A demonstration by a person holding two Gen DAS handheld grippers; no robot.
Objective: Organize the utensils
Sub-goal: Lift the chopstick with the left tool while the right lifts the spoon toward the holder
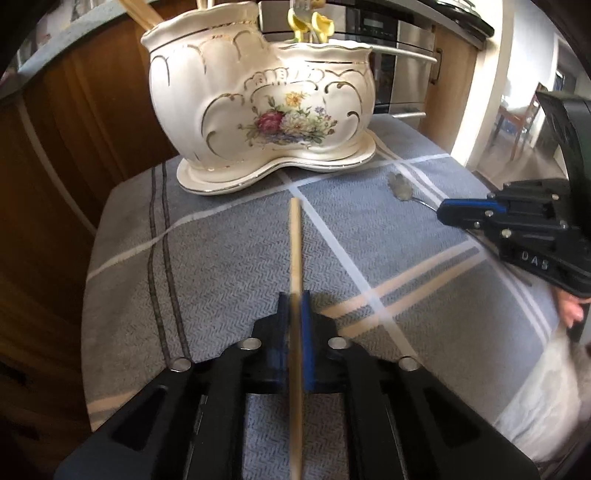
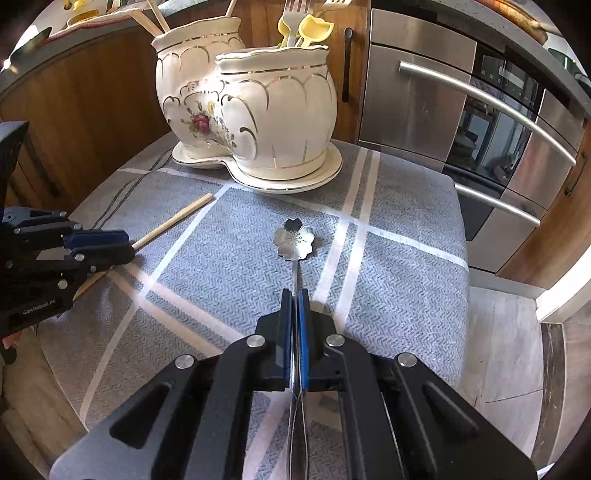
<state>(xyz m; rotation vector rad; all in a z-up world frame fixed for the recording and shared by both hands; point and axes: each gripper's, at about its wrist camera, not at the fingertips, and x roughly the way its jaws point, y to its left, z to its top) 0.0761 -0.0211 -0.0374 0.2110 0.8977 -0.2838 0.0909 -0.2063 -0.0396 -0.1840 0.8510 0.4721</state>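
A cream ceramic two-pot utensil holder (image 1: 258, 99) (image 2: 251, 110) with painted flowers stands at the far end of the table. Wooden chopsticks (image 2: 155, 20) stick out of its taller pot; a fork (image 2: 293, 14) and yellow utensils (image 2: 314, 29) stand in the lower one. My left gripper (image 1: 295, 299) (image 2: 122, 242) is shut on a wooden chopstick (image 1: 295, 240) (image 2: 173, 221) whose tip points at the holder. My right gripper (image 2: 295, 295) (image 1: 443, 213) is shut on the handle of a flower-shaped metal spoon (image 2: 294, 242) (image 1: 400, 186), its bowl resting on the cloth.
A blue-grey cloth with white stripes (image 1: 221, 258) (image 2: 399, 258) covers the small table. Wooden cabinets (image 1: 81, 110) stand behind on the left, a steel oven with bar handles (image 2: 480, 110) on the right. A person's hand (image 1: 572, 314) shows at the right edge.
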